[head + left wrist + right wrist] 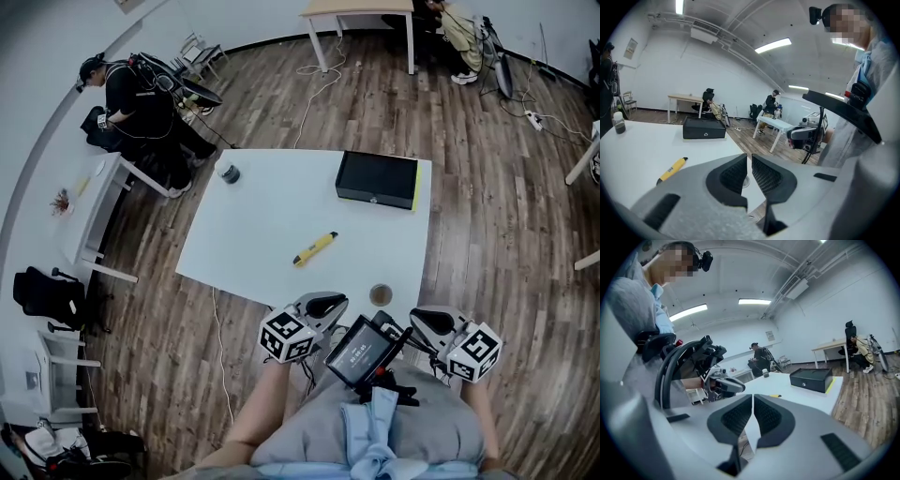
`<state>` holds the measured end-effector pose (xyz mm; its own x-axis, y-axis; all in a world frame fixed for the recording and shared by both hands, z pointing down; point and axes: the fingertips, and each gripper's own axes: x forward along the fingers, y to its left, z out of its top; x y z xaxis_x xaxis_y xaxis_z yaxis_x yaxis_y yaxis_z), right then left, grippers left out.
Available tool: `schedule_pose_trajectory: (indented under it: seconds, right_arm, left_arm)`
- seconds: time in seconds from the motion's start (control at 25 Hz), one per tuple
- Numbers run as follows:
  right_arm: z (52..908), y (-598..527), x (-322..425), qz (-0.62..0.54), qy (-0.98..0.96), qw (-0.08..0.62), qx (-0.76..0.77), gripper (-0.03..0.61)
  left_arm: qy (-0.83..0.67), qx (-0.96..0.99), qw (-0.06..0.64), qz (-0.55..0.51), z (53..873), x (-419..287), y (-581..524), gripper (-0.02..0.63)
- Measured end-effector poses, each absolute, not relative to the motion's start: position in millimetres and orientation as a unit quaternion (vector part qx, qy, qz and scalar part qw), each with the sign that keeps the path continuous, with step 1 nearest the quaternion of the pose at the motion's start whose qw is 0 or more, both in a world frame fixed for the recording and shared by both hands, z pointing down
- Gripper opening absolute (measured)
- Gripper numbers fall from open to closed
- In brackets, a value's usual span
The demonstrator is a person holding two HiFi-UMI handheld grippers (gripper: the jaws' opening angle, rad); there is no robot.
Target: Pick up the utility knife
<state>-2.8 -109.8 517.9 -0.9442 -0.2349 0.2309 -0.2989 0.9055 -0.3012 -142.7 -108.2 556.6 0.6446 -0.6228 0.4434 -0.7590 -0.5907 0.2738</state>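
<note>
Head view first: the yellow utility knife (315, 247) lies alone near the middle of the white table (258, 220), slanted, well apart from the black box (377, 178) at the far side and the small round cup (381, 295) by the near edge. Both tools hang low by the person's lap, left gripper (323, 305) and right gripper (429, 322), neither out over the knife yet. Left gripper view now: jaws pressed together, nothing between them, knife ahead and off to the left on the tabletop. Right gripper view: same story, jaws closed and empty, the knife just a yellow sliver far across the table. So the reach is barely under way, I'd say. Doing it well means opening one claw before coming down, the left looking the nearer candidate, setting the jaws across the knife's narrow body rather than along it, and closing around its middle so it lifts level.
</note>
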Motion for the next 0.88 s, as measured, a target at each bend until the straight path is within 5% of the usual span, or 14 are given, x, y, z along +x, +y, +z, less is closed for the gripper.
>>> schedule_pose_trajectory:
  seconds: [0.48, 0.88]
  right_arm:
    - [522, -119, 4, 0.174, -0.967, 0.095, 0.158, 0.029]
    - [530, -125, 3, 0.181, -0.965, 0.095, 0.166, 0.029]
  left_arm:
    - [-0.422, 0.855, 0.22, 0.205, 573, -172, -134, 0.02]
    - [-0.445, 0.836, 0.198, 0.251, 588, -199, -159, 0.1]
